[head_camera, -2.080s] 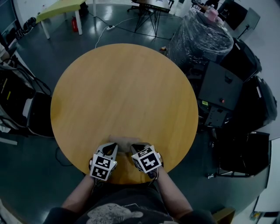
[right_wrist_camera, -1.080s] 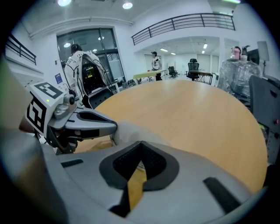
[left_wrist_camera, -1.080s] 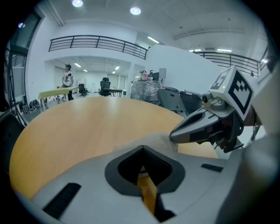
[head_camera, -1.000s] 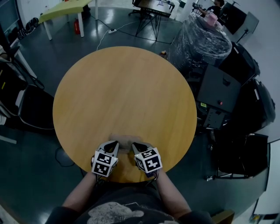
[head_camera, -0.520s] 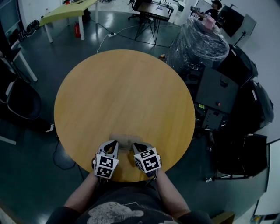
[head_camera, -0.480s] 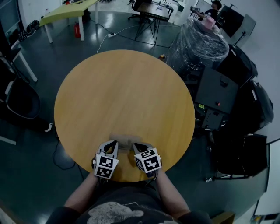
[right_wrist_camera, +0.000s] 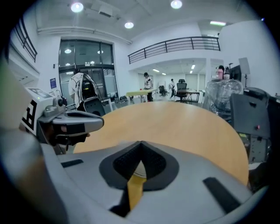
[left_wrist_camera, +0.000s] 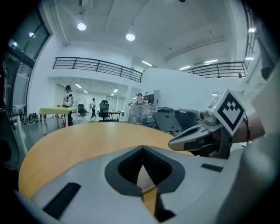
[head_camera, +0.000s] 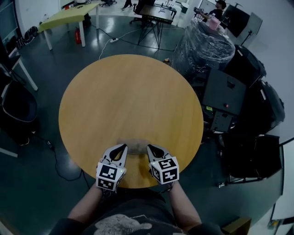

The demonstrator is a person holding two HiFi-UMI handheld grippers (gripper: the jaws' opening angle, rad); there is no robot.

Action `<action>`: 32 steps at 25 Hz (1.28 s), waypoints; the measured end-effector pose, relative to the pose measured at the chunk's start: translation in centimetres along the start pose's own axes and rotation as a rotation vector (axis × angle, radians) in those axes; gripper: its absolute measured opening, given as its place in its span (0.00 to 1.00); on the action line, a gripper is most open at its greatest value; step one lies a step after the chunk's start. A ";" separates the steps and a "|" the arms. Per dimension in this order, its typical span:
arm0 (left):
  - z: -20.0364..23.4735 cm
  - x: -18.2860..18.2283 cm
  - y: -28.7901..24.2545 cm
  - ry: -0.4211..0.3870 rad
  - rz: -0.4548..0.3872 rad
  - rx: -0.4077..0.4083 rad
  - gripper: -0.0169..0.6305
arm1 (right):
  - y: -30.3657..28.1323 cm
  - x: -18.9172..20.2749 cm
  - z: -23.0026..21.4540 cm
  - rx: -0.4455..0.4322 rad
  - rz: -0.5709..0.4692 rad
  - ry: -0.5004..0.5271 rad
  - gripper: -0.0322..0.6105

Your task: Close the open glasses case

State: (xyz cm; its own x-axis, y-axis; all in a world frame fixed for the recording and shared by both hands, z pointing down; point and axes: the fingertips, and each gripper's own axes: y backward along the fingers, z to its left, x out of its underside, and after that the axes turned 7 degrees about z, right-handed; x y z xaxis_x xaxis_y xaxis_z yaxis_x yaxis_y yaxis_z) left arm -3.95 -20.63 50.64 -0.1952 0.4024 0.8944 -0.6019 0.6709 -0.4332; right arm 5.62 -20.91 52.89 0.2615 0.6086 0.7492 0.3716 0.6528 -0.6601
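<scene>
A small grey-brown glasses case (head_camera: 134, 146) lies near the front edge of the round wooden table (head_camera: 131, 98); from above it reads as a compact oval, and I cannot make out a raised lid. My left gripper (head_camera: 122, 148) is shut, its tips at the case's left end. On the other side my right gripper (head_camera: 149, 148) is also shut, with its tips at the case's right end. In the left gripper view the left gripper (left_wrist_camera: 142, 147) has its jaws meeting at a point, with the right gripper (left_wrist_camera: 199, 136) beside it. The right gripper view shows the right gripper (right_wrist_camera: 141, 143) likewise, and the left gripper (right_wrist_camera: 70, 120). The jaws hide the case in both.
Black equipment cases (head_camera: 229, 92) and a plastic-wrapped stack (head_camera: 206, 43) crowd the table's right side. A dark chair (head_camera: 16, 110) stands on the left, and a green table (head_camera: 69, 11) at the back. People stand far off (left_wrist_camera: 68, 98).
Both grippers have shifted a little, the right one to the right, so they stand wider apart. The case looked wider and flatter before; now it is a compact oval.
</scene>
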 end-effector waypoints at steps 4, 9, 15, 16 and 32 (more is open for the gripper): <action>-0.8 -1.6 1.8 0.016 -0.058 0.037 0.04 | 2.9 -1.7 0.7 0.047 -0.096 0.011 0.03; -2.3 -2.9 3.4 -0.017 -0.114 0.067 0.04 | 6.0 -3.1 1.2 0.086 -0.196 0.001 0.03; -4.8 -3.4 5.0 -0.009 -0.136 0.047 0.04 | 9.1 -3.6 1.4 0.047 -0.269 0.001 0.03; -5.2 -3.5 5.4 -0.011 -0.147 0.035 0.04 | 9.4 -3.6 1.6 0.035 -0.277 0.012 0.03; -13.9 -2.0 12.9 -0.006 -0.221 -0.140 0.04 | 20.2 2.5 4.0 -0.028 -0.404 0.090 0.03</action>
State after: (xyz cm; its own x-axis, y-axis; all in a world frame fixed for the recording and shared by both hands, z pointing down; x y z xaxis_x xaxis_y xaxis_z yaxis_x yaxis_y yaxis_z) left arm -0.62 -4.10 41.72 -0.0758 0.2330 0.9695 -0.5174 0.8220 -0.2380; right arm 10.18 -4.38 41.21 0.1657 0.2632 0.9504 0.4839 0.8180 -0.3109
